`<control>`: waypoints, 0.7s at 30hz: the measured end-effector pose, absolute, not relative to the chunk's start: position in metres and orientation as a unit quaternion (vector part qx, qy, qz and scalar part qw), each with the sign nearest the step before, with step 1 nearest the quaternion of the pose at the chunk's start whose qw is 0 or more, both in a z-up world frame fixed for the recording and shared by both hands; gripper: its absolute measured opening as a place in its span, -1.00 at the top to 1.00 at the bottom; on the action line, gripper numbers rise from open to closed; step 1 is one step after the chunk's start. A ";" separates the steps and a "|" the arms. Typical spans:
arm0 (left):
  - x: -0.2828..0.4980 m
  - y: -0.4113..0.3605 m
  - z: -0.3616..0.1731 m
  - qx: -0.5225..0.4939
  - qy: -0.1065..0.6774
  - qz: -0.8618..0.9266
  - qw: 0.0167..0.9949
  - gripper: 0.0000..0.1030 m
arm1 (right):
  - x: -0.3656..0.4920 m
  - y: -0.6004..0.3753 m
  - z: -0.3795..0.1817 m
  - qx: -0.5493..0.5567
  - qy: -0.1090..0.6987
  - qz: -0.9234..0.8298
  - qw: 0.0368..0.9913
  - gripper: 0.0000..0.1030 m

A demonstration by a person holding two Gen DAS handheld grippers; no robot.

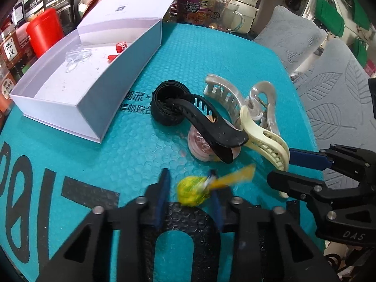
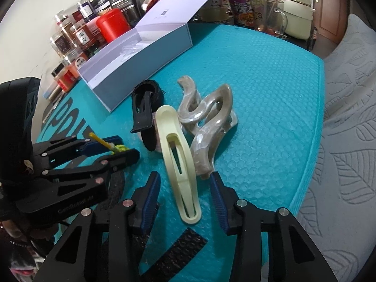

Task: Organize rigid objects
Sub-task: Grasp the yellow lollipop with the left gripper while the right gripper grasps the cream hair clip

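Between our left gripper's (image 1: 190, 195) blue fingers (image 1: 162, 195) we see a blurred yellow-green lollipop (image 1: 190, 193), its yellow stick touching the right-hand finger; whether it is gripped we cannot tell. Beyond lie a black hair claw (image 1: 206, 122), a pearly claw clip (image 1: 237, 98) and a cream clip (image 1: 270, 143) on the teal bubble mat (image 1: 211, 54), with the open white box (image 1: 98, 89) at left.

Our right gripper (image 2: 183, 195) stands wide open around the cream clip's (image 2: 181, 164) near end, holding nothing. The left gripper (image 2: 124, 150) sits at left, nearly closed about the lollipop (image 2: 118, 148).
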State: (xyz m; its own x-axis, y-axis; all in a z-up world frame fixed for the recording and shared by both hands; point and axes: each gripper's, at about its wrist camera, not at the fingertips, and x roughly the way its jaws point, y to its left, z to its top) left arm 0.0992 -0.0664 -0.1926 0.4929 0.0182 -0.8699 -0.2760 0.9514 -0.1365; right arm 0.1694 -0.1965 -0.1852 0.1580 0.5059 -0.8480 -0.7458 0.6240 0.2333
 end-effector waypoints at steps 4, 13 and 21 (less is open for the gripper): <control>0.101 -0.067 -0.193 -0.125 0.497 0.084 0.855 0.52 | 0.173 -0.193 -0.189 -0.111 0.505 0.418 0.747 0.16; 0.098 -0.061 -0.193 -0.157 0.502 0.093 0.845 0.52 | 0.172 -0.188 -0.198 -0.118 0.516 0.411 0.742 0.62; 0.082 -0.062 -0.191 -0.174 0.503 0.099 0.841 0.52 | 0.161 -0.193 -0.197 -0.119 0.517 0.414 0.740 0.63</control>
State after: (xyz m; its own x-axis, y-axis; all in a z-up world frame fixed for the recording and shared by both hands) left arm 0.0819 -0.0625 -0.1912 0.4756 -0.0088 -0.8796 -0.3402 0.9203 -0.1931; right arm 0.1611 -0.1927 -0.1972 0.1230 0.4886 -0.8638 -0.7357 0.6291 0.2511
